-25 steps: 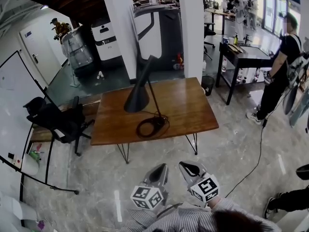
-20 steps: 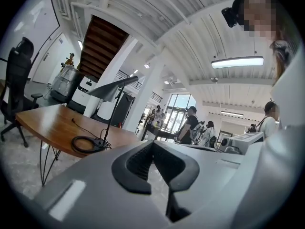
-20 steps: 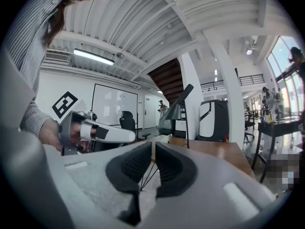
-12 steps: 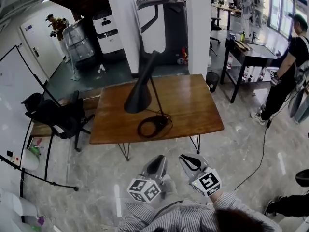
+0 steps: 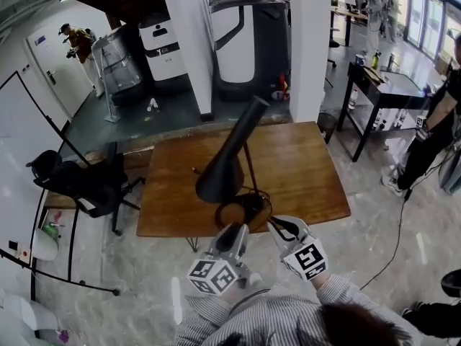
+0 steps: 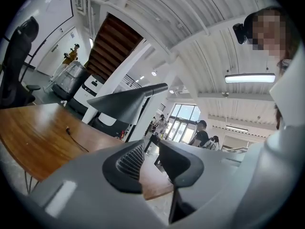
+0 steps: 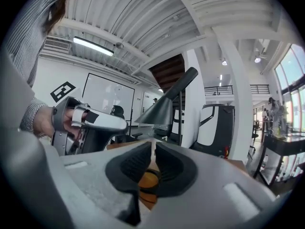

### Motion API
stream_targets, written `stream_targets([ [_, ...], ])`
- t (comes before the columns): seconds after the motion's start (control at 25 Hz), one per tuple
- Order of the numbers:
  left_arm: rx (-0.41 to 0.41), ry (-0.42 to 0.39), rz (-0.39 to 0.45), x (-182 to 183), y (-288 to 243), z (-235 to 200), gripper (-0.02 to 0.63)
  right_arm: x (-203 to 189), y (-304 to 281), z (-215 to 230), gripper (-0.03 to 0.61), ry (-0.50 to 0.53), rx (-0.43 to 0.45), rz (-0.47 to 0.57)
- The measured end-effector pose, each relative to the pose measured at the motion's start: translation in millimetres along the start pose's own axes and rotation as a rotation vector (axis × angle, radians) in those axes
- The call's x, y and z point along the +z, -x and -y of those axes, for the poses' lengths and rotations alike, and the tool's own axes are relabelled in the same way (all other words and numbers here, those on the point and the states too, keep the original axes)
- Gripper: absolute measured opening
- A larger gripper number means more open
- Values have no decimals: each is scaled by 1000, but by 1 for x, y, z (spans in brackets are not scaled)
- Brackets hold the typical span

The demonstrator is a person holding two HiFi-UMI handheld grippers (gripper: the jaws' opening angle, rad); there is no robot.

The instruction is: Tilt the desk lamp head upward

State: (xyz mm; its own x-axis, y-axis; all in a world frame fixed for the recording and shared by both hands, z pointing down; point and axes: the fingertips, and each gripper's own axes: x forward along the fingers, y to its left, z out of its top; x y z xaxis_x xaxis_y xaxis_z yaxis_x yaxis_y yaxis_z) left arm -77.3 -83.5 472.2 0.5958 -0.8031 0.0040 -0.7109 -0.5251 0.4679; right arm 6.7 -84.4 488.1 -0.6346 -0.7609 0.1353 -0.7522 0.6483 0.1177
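Observation:
The black desk lamp stands on the wooden table (image 5: 302,171). Its cone-shaped head (image 5: 222,173) slopes down to the left on a thin pole (image 5: 251,170). The round base with a coiled cable (image 5: 245,209) sits at the near edge. My left gripper (image 5: 234,231) is just in front of the base, below the head. Its jaws are opening with nothing between them (image 6: 151,157), and the lamp head (image 6: 125,104) shows ahead and above. My right gripper (image 5: 282,226) is beside it, shut and empty (image 7: 153,149), facing the lamp head (image 7: 162,109).
A black office chair (image 5: 79,182) stands left of the table. White pillars (image 5: 191,42) and a dark machine (image 5: 248,34) are behind it. A black side table (image 5: 389,92) and a person (image 5: 439,121) are at the right.
The view has come closer to the table. Both grippers have moved up from over the floor to the table's near edge by the lamp base. The lamp stands as before.

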Motion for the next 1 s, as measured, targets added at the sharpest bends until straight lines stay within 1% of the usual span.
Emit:
stream_targets([
  [0.12, -6, 5, -8, 8, -19, -20, 91, -1, -30, 15, 18, 9, -6, -7],
  [0.24, -17, 18, -25, 12, -37, -35, 129, -9, -55, 30, 26, 1, -18, -39],
  [0.44, -10, 96, -21, 12, -54, -50, 147, -24, -85, 45, 52, 19, 4, -99],
  [0.52, -9, 104, -8, 14, -59, -53, 149, -26, -95, 53, 57, 26, 14, -105],
  [0.68, 19, 83, 30, 20, -65, -58, 152, -30, -107, 64, 57, 26, 42, -114],
  [0.84, 37, 118, 85, 29, -65, -64, 153, -42, -118, 73, 57, 42, 43, -164],
  [1.0, 42, 136, 116, 33, -69, -63, 153, -50, -135, 86, 57, 62, 42, -207],
])
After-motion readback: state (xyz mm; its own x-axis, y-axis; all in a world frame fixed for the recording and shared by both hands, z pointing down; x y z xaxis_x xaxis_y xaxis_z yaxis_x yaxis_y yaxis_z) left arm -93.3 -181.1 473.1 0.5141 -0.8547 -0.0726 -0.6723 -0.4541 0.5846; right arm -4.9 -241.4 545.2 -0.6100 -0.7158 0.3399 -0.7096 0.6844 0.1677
